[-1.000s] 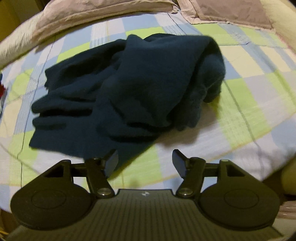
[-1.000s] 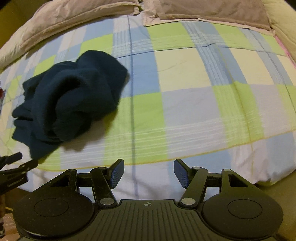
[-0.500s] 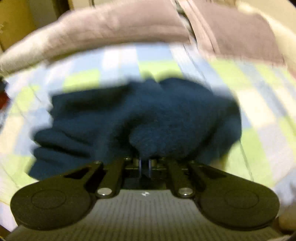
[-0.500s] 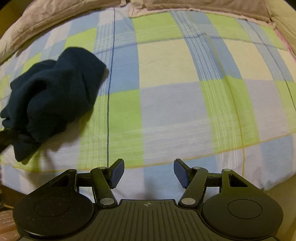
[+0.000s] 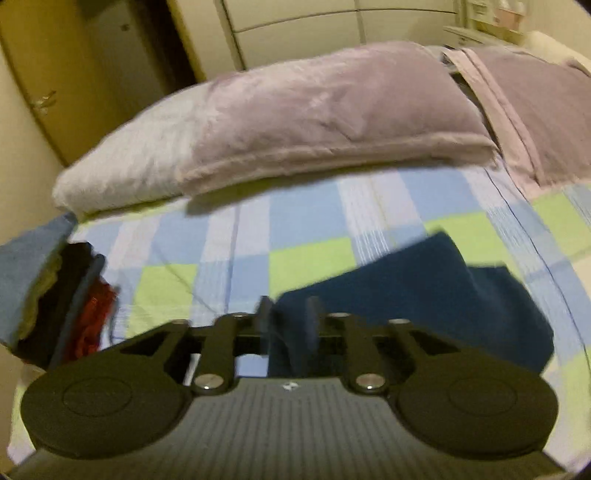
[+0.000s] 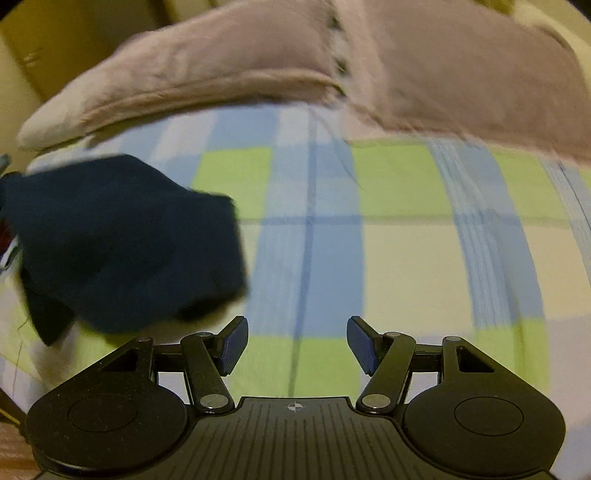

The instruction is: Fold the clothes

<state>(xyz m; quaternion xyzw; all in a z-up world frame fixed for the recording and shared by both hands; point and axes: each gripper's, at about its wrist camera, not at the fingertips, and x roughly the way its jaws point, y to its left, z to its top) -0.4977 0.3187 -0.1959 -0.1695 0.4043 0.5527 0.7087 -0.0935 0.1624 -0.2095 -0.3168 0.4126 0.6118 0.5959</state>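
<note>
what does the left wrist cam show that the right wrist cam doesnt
Only the left wrist view: the left gripper, its jaws opening with a fold of the dark blue garment between them, a pile of other clothes at the bed's left edge, and cupboard doors behind.

Only the right wrist view: the right gripper, open over bare checked bedsheet, nothing between its fingers.

Both: the garment, the checked sheet and the mauve pillows at the head of the bed.

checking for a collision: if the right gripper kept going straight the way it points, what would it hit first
Probably the checked bedsheet: nothing lies between the open right gripper and the bed. The dark blue garment sits off to the left of that line, though blur makes depth uncertain.
</note>
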